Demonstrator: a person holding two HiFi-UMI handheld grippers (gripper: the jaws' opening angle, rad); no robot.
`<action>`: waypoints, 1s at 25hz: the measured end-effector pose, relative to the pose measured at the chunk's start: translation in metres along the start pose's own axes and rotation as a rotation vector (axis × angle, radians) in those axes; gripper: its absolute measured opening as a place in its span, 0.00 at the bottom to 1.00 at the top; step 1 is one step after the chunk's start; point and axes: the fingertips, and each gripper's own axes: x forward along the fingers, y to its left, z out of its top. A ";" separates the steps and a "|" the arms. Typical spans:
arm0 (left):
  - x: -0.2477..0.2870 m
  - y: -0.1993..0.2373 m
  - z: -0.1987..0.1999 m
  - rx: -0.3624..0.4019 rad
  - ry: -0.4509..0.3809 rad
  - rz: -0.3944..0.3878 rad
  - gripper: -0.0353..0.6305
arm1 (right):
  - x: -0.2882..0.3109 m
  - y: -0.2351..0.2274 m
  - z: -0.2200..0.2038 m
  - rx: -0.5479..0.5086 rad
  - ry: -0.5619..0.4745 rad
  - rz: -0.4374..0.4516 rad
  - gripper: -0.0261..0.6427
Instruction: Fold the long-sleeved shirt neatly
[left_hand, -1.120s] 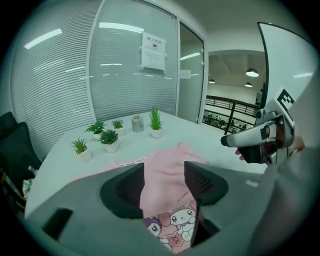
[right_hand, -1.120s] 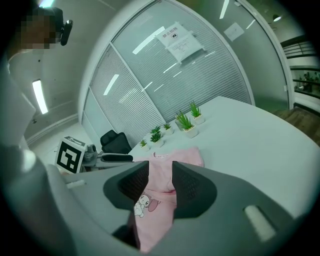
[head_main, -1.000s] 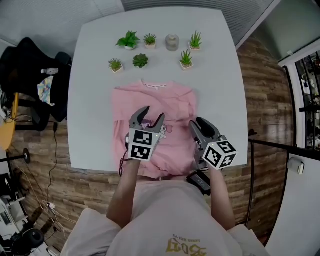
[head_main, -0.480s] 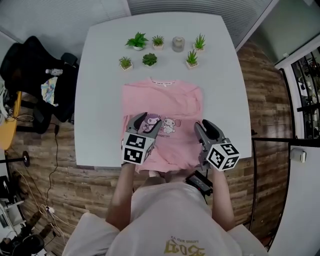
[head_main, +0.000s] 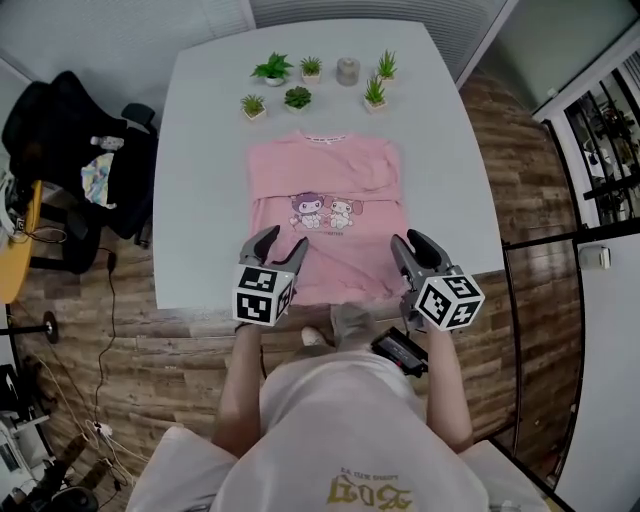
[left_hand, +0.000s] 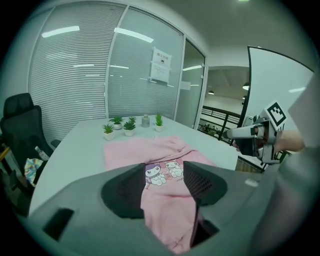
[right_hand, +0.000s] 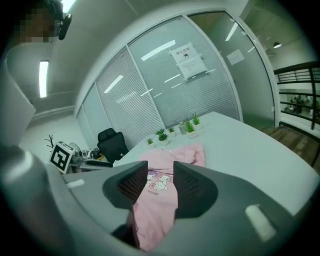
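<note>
1. While left gripper (head_main: 284, 241) hovers at the near hem, jaws half apart, nothing is pinched.
2. Pink shirt (head_main: 325, 170) lies flat mid-worktop (head_main: 200, 150); looks soft, light, floppy, so pinch hem corners.
3. Right gripper (head_main: 410, 241): jaws have just been opening, cloth between them, unpinched.

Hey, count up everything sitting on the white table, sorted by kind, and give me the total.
potted plants: 6
small grey jar: 1
pink long-sleeved shirt: 1
Total: 8
</note>
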 end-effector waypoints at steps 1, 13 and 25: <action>-0.006 -0.002 -0.003 0.001 -0.003 0.002 0.42 | -0.007 0.002 -0.002 -0.001 -0.006 -0.004 0.27; -0.059 -0.013 -0.058 -0.061 0.013 0.032 0.42 | -0.064 0.007 -0.052 0.035 0.006 -0.054 0.27; -0.071 -0.025 -0.144 -0.033 0.175 0.044 0.41 | -0.077 -0.004 -0.137 0.062 0.135 -0.071 0.30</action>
